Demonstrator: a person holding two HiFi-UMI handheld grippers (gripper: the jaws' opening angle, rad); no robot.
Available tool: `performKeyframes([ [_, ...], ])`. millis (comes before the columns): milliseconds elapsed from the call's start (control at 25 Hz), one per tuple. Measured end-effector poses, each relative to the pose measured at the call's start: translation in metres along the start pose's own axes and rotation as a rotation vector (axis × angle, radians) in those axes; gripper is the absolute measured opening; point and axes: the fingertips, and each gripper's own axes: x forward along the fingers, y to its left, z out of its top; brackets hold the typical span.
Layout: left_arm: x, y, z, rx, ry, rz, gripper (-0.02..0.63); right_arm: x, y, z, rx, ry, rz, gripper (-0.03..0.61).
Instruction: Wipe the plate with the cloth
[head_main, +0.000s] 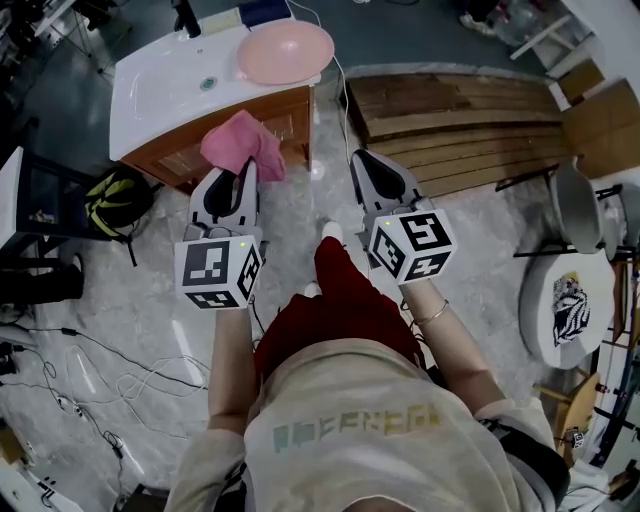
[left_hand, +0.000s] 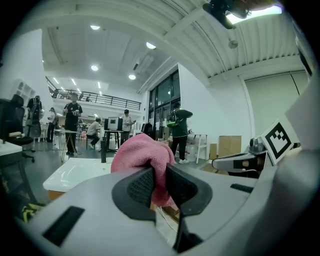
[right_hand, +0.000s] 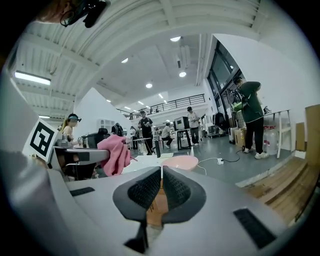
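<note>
While the person stands on the marble floor (head_main: 290, 215), both grippers are held out at waist height, well apart from the counter.

Left gripper (head_main: 240, 180): jaws pinching a pink cloth (head_main: 240, 142). The cloth bunches above the pads and a fold hangs below them. In the head view it covers part of the wooden cabinet (head_main: 285, 118) front.

Right gripper (head_main: 368, 168): jaws pressed together, only a thin slit between the pads, nothing in it. It points at the gap between the cabinet and a stack of wooden planks (head_main: 470, 125).

On the floor to the left lie loose cables (head_main: 90, 385) and a black and yellow backpack (head_main: 115, 200). To the right is a round white stool (head_main: 570, 305).

Further out, the white sink top (head_main: 165, 90) sits on the cabinet. The pink plate (head_main: 285, 52) rests on its right end, rim overhanging the edge, apart from both grippers. A dark faucet (head_main: 186, 18) stands behind the basin.

People stand at benches in the far hall in the gripper views.
</note>
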Motion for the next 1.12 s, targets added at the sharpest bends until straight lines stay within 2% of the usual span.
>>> performKeyframes([
  [440,0.098,0.027,0.000,-0.020,0.045,0.018,0.066,0.081,-0.070,0.004,0.063,0.046,-0.008,0.038],
  [1120,0.240,0.078,0.014,-0.033,0.088,0.109,0.066,0.211,-0.165,0.028,0.097,0.103,0.031,0.038],
])
